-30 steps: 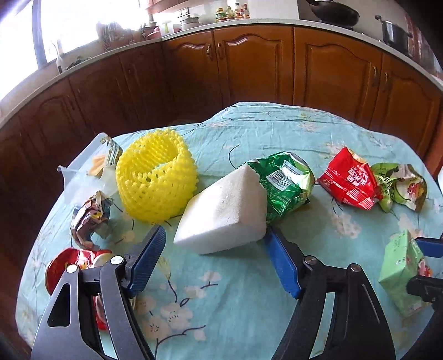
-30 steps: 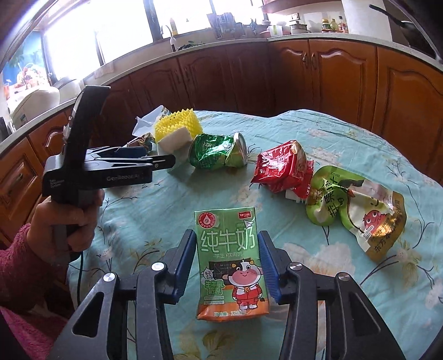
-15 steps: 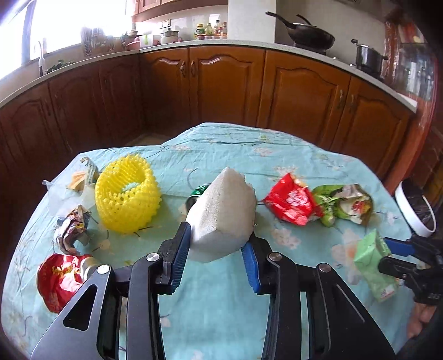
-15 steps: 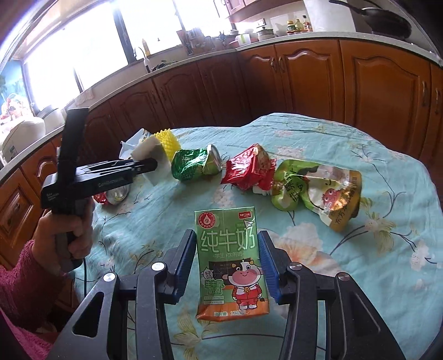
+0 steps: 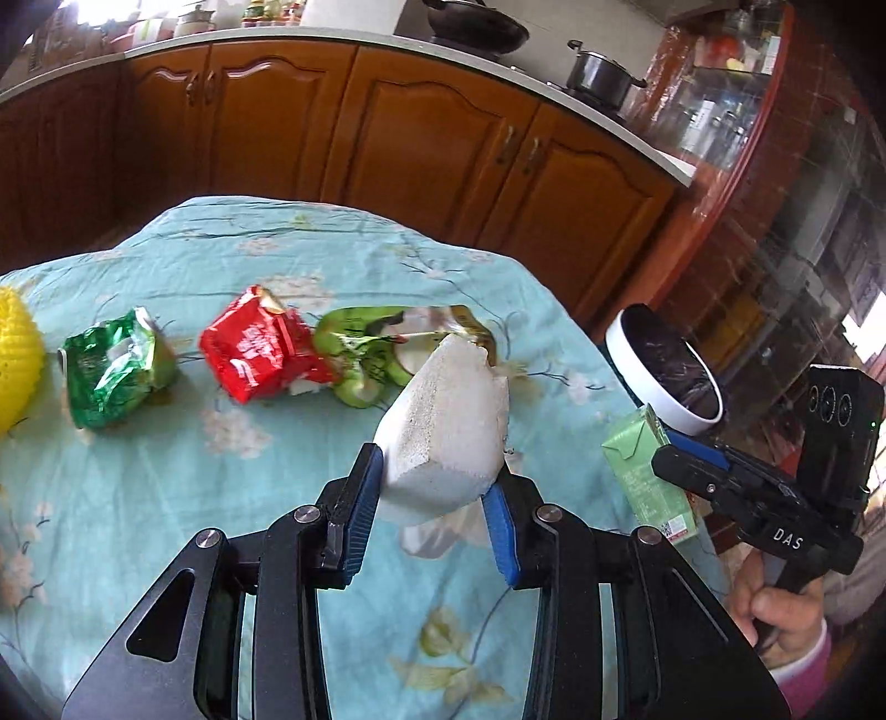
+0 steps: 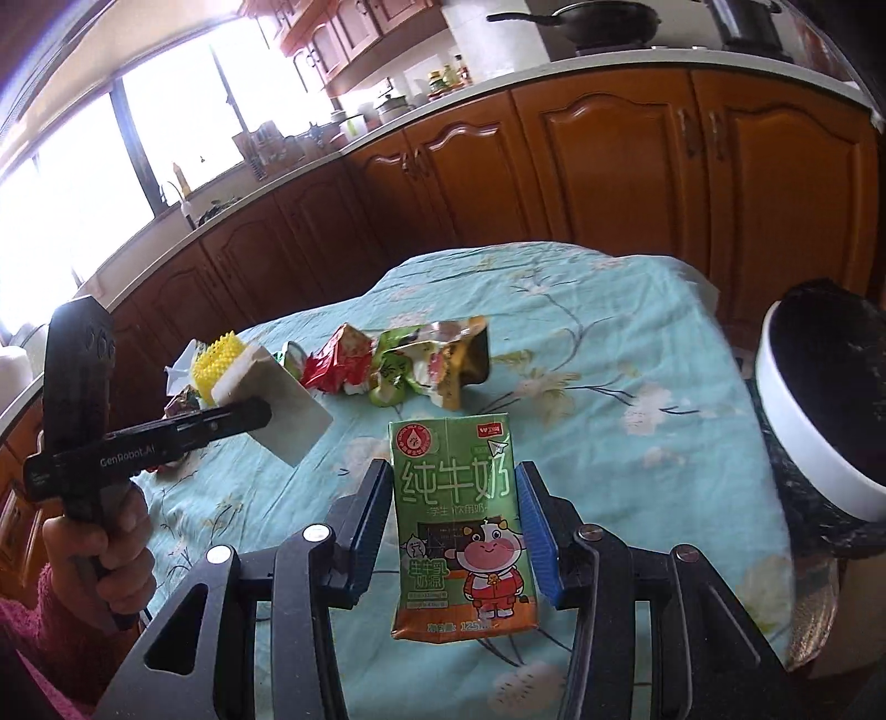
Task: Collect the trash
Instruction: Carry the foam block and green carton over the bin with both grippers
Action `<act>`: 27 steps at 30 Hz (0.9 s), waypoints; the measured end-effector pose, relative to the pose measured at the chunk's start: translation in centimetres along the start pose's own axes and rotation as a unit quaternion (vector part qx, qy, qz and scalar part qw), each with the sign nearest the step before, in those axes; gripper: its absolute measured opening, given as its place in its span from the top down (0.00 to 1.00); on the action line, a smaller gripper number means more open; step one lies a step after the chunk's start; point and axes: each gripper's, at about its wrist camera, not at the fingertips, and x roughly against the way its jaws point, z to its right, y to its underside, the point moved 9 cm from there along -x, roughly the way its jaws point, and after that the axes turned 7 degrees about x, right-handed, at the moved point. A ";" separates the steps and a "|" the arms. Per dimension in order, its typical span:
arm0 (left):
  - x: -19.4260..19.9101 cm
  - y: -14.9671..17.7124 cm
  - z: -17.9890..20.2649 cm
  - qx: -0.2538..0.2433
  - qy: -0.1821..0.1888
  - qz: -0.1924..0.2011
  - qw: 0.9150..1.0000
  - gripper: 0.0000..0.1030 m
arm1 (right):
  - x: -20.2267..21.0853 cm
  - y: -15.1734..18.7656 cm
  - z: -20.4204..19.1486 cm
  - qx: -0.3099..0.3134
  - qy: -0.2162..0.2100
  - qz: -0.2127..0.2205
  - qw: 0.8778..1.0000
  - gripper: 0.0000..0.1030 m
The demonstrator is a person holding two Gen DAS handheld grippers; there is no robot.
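**Two tools carrying trash over the flowered cloth**

Brown wooden cabinets (image 6: 609,166) are running around the room under a pale worktop, with a black pan (image 5: 476,27) and a pot (image 5: 601,72) sitting on the stove and bright windows glaring at the left of the right wrist view. The counter (image 5: 166,526), draped in a light blue cloth printed with flowers, is filling the middle. A white bin (image 6: 803,443) lined with a black bag is standing just past its right edge.

The left tool (image 5: 434,512) is pinching a white foam block (image 5: 443,432) and holding it above the cloth; its body is showing the words "GenRobot.AI". The right tool (image 6: 451,534) is pinching a green milk carton (image 6: 459,520) upright, printed with large Chinese characters and a cartoon cow; its body is reading "DAS".

A green-and-silver pouch (image 5: 376,354), a red wrapper (image 5: 255,349), a green wrapper (image 5: 111,376) and a yellow foam net (image 5: 16,360) are lying on the cloth.
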 end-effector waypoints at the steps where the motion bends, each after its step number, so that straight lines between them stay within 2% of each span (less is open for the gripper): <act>1: -0.2 0.0 0.7 -0.005 0.004 -0.001 1.000 0.67 | 0.5 0.1 0.6 -0.004 0.005 0.003 1.000 0.55; 4: -0.4 -0.1 2.1 -0.019 0.006 0.000 1.000 0.67 | 1.4 0.5 2.1 -0.008 0.028 0.000 1.000 0.55; 7: -0.6 -0.1 2.5 -0.022 0.008 -0.002 1.000 0.67 | 0.9 1.4 3.1 -0.002 0.053 -0.024 0.998 0.55; 14: -0.6 0.1 1.6 -0.011 0.003 -0.007 1.000 0.67 | -1.9 4.4 3.3 -0.008 0.040 -0.075 0.996 0.52; 16: -0.5 0.1 1.5 -0.010 0.001 -0.006 1.000 0.67 | -2.3 5.0 3.1 0.002 0.052 -0.082 0.995 0.52; 17: -0.6 0.1 1.6 -0.011 0.001 -0.007 1.000 0.67 | -2.3 5.1 3.1 0.003 0.056 -0.080 0.995 0.55; 20: -0.9 0.1 2.1 -0.015 0.005 -0.010 1.000 0.67 | -1.7 4.9 3.3 -0.005 0.051 -0.068 0.996 0.56; 27: -2.4 0.1 5.4 -0.039 0.024 -0.022 0.999 0.67 | 1.2 3.3 5.1 -0.017 0.072 -0.033 0.997 0.56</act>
